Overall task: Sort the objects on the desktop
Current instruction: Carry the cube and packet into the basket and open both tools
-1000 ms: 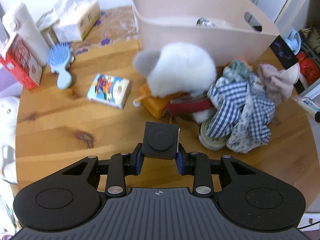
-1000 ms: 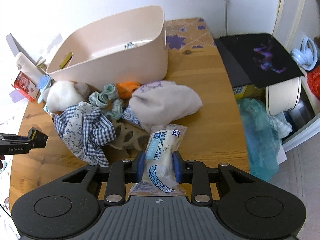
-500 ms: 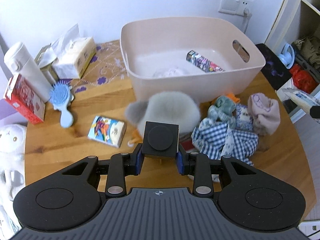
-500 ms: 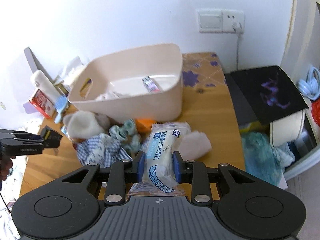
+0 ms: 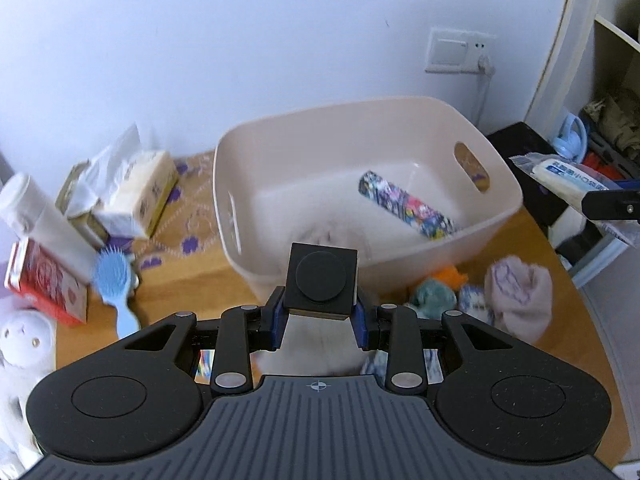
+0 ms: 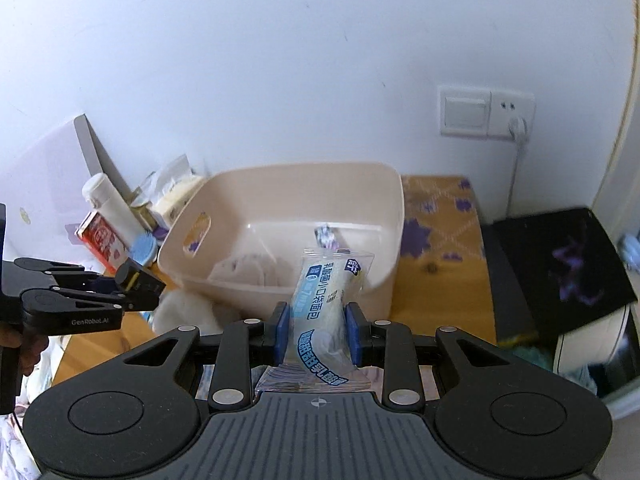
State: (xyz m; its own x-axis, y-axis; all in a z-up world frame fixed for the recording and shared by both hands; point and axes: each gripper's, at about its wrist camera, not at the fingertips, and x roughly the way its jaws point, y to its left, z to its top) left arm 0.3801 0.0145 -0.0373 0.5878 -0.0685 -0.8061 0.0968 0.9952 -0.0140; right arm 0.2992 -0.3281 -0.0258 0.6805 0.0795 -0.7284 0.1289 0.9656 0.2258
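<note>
My left gripper (image 5: 320, 322) is shut on a small black square box (image 5: 322, 280) with a round disc on its face, held in front of the beige plastic tub (image 5: 496, 224). My right gripper (image 6: 316, 334) is shut on a clear packet of bread (image 6: 326, 308) with blue print, also raised before the tub (image 6: 394, 248). In the left wrist view that packet (image 5: 568, 178) shows at the right edge. In the right wrist view the left gripper (image 6: 138, 280) with the black box (image 6: 140, 280) hangs at the left. A colourful wrapped bar (image 5: 404, 208) and something white lie inside the tub.
On the wooden table lie a white fluffy toy (image 6: 180, 312), rolled socks (image 5: 520, 296), a blue hairbrush (image 5: 116, 284), a red carton (image 5: 44, 284), a white bottle (image 5: 40, 220) and a tissue pack (image 5: 136, 196). A black case (image 6: 560, 264) sits at right. A wall socket (image 6: 486, 112) is behind.
Both grippers have risen and tilted up with their loads, so the tub's inside and the wall now show. The toy and the cloth pile have slid down under the fingers.
</note>
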